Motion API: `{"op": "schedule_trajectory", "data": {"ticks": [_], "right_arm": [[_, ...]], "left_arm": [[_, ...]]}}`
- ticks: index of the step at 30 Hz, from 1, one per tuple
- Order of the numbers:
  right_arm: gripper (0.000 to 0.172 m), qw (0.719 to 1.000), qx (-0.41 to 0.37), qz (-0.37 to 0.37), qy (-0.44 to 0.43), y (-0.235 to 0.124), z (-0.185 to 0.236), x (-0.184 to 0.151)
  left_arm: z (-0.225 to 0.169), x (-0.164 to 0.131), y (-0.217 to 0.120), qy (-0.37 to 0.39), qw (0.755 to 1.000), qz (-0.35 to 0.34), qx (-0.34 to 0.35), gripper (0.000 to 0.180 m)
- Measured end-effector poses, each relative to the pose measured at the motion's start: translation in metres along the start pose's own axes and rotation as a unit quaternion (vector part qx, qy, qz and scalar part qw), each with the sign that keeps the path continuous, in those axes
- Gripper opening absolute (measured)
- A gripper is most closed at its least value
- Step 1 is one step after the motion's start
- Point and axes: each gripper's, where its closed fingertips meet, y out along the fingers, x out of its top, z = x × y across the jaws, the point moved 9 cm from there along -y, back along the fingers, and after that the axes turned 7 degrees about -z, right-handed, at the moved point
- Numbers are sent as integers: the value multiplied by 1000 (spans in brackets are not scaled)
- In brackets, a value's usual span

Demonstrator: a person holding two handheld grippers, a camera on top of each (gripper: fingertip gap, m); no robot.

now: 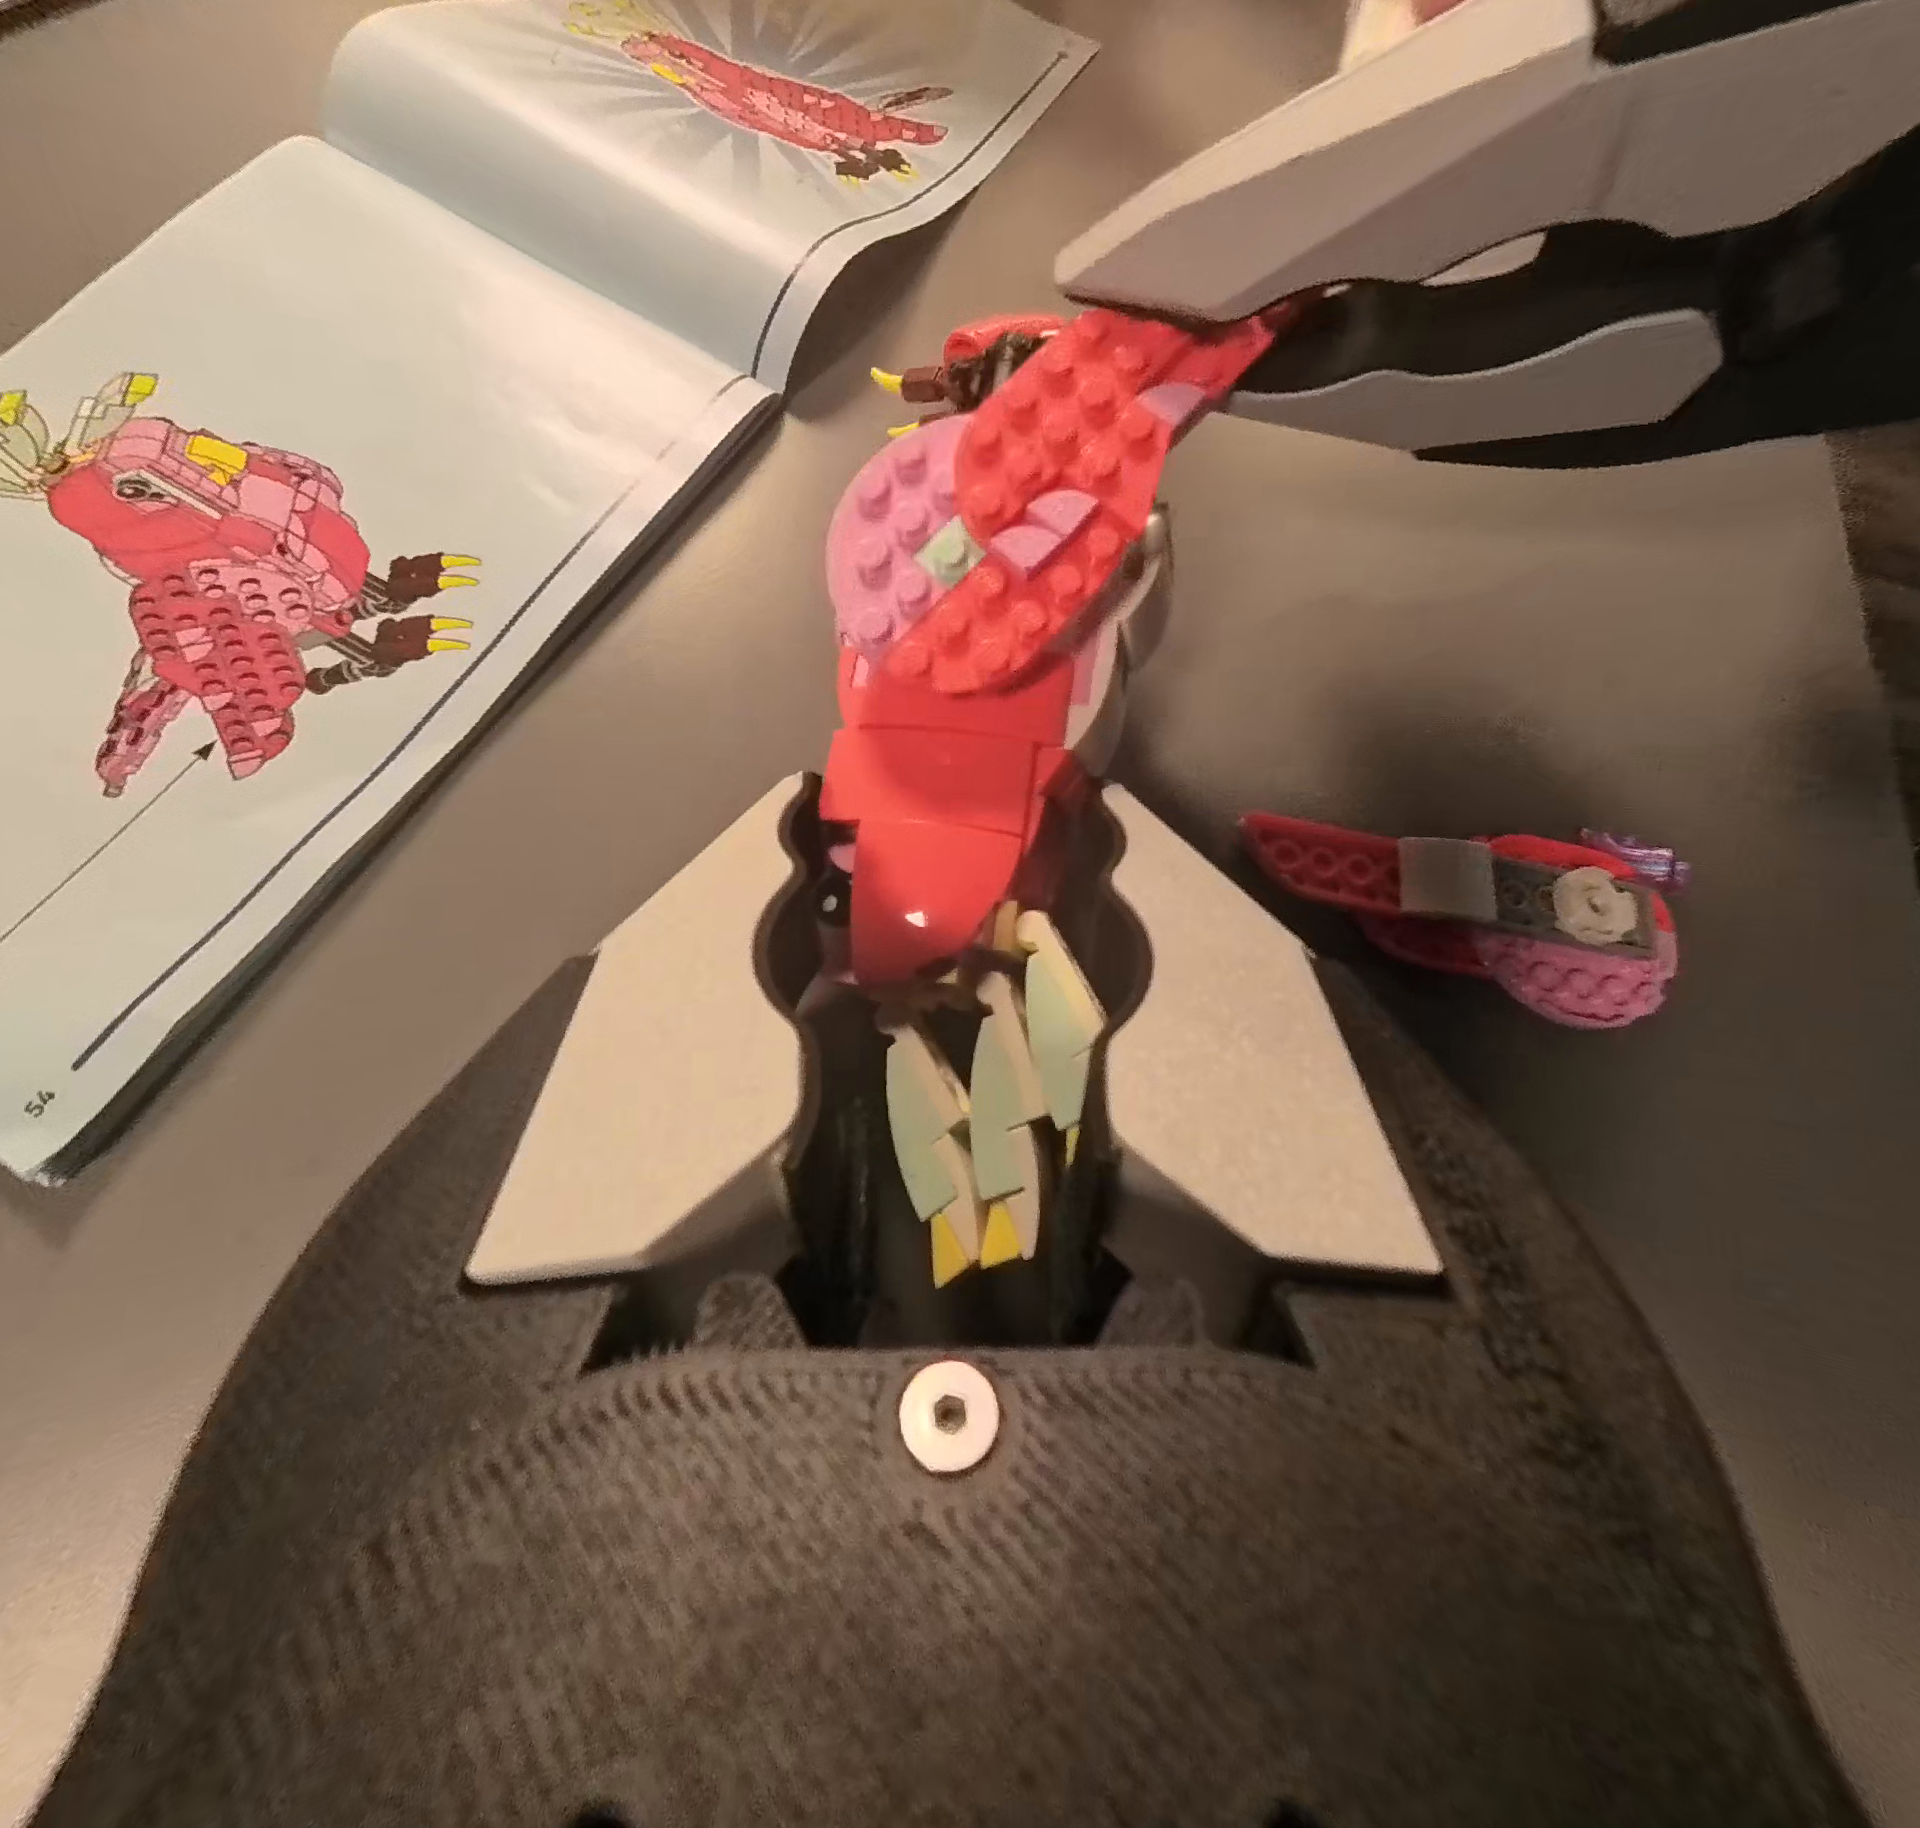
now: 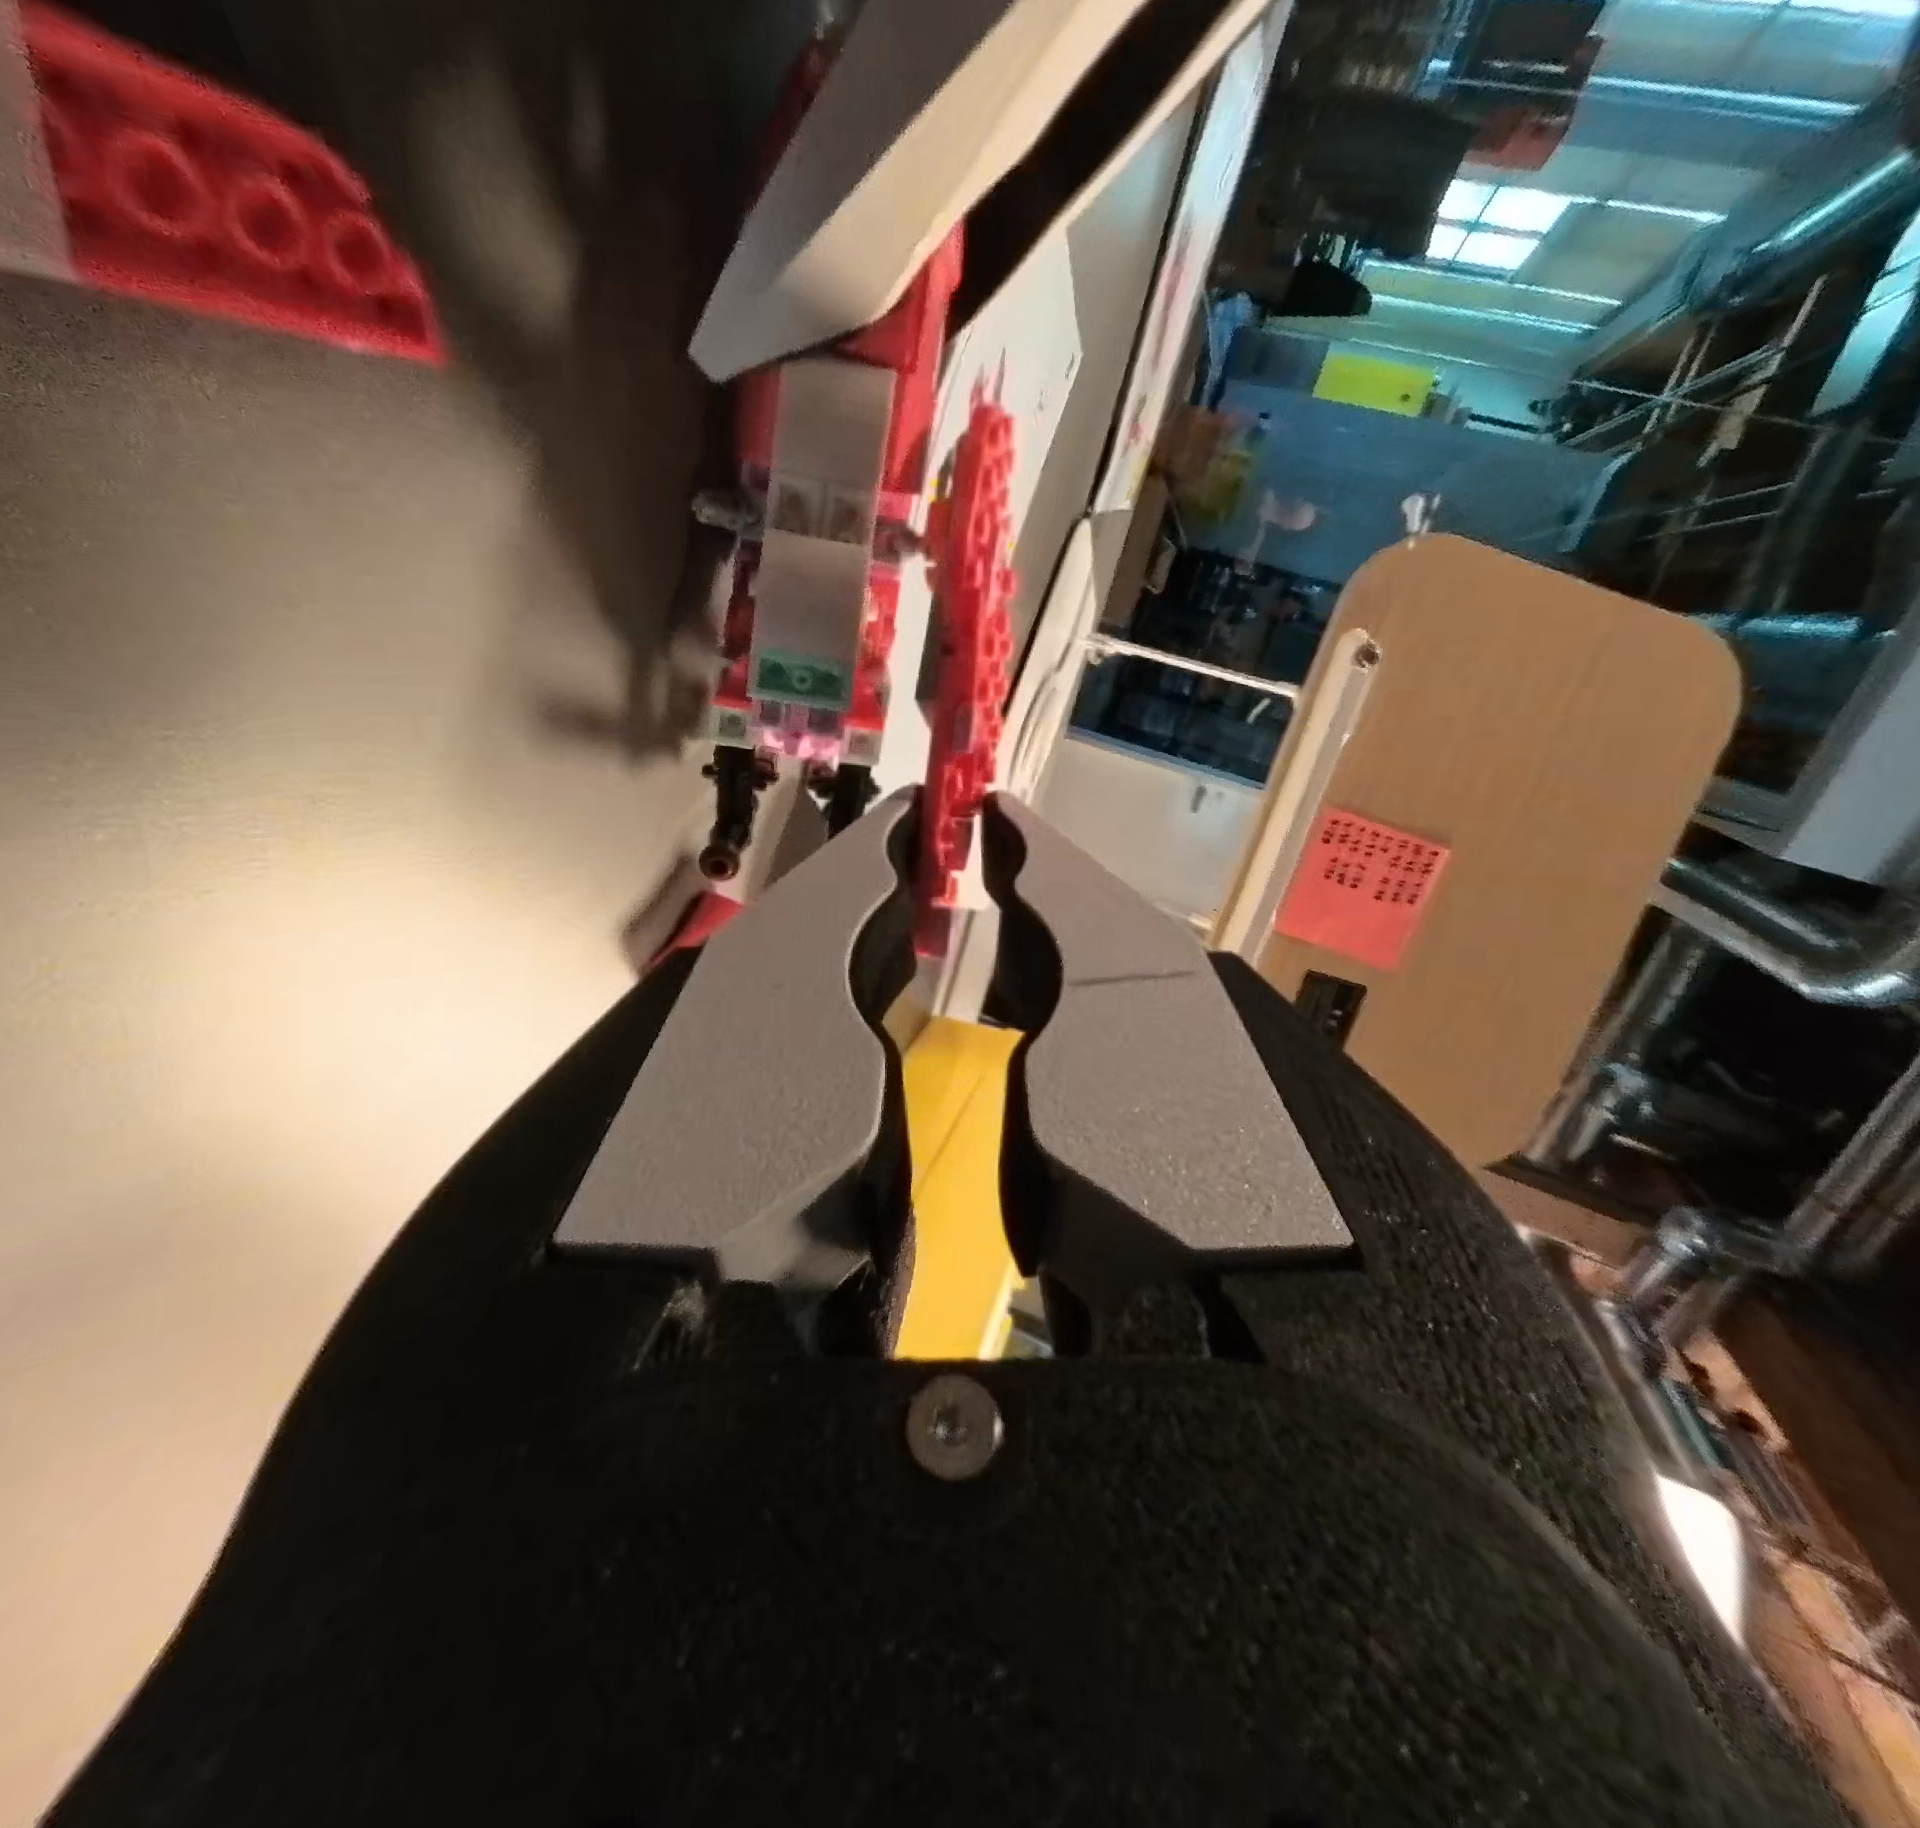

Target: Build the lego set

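Tongs [image 1: 951, 833] on unbranded brick bird [image 1: 940, 770]

Red and pink studded brick bird [image 1: 966, 656], pale green, yellow-tipped crest [image 1: 987, 1134]

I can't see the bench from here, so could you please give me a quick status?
Left gripper shut on brick bird's body. Right gripper pinching its studded red wing. Loose wing piece on table; open booklet at left.

one brick bird [image 1: 951, 635], one loose wing [image 1: 1475, 931], one booklet [image 1: 416, 448]
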Motion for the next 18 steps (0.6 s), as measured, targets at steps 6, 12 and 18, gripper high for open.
{"op": "schedule_trajectory", "data": {"ticks": [6, 12, 18], "right_arm": [[5, 999, -10, 2, 53, 5, 2, -7], [4, 992, -57, -32, 111, -24, 8, -23], [8, 998, -49, -38, -9, -46, 48, -35]], "left_arm": [[-2, 0, 1, 17, 1000, 2, 6, 49], [-4, 0, 1, 33, 999, 4, 13, 49], [-6, 0, 2, 50, 999, 7, 18, 49]]}}
